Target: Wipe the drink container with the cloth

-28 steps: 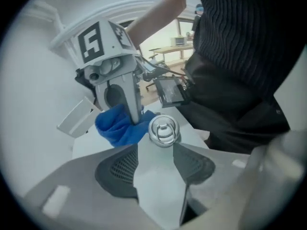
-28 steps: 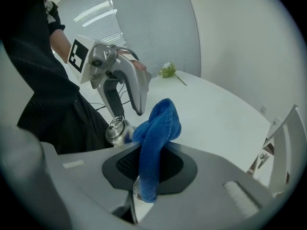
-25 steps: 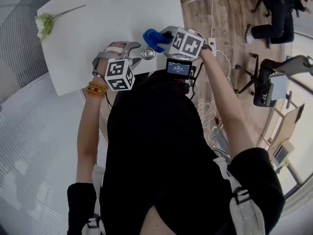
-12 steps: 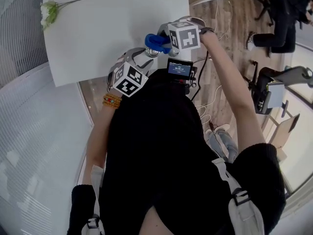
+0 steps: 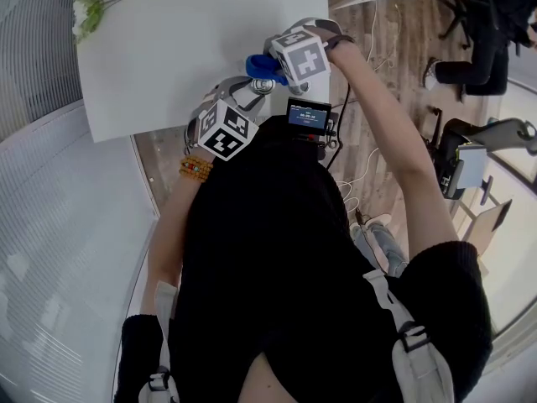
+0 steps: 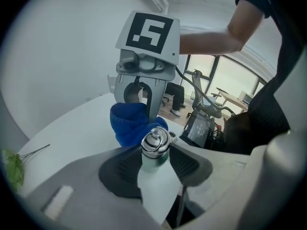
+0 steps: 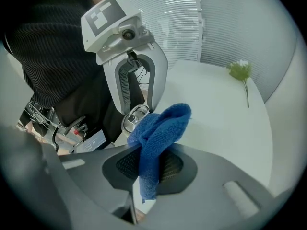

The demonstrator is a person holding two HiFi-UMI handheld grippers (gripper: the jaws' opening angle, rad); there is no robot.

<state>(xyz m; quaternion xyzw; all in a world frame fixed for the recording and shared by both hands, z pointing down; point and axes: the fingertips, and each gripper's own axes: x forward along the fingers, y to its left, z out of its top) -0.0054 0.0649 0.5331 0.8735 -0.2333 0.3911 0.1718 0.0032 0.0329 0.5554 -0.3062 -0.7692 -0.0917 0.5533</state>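
A slim metal drink bottle [image 6: 154,150] with a shiny ring-topped cap stands upright between the jaws of my left gripper [image 6: 154,163], which is shut on its body. In the head view its cap [image 5: 263,86] shows near the white table's front edge, beside the left gripper [image 5: 243,99]. My right gripper [image 7: 151,163] is shut on a blue cloth [image 7: 158,131]; the cloth's bunched end lies against the bottle's cap [image 7: 135,116]. From the left gripper view the cloth [image 6: 129,123] sits just behind the bottle. The right gripper [image 5: 268,67] is above the bottle in the head view.
A white table [image 5: 193,40] carries a green-and-white flower stem [image 5: 88,15] at its far left corner. A small screen device [image 5: 307,116] hangs at the person's chest. Cables lie on the wooden floor [image 5: 394,74] at right, with office chairs and a seated person beyond.
The view has shifted slightly. Both grippers have drawn closer together near the table's front edge, and the right gripper with the cloth has moved left over the bottle's cap.
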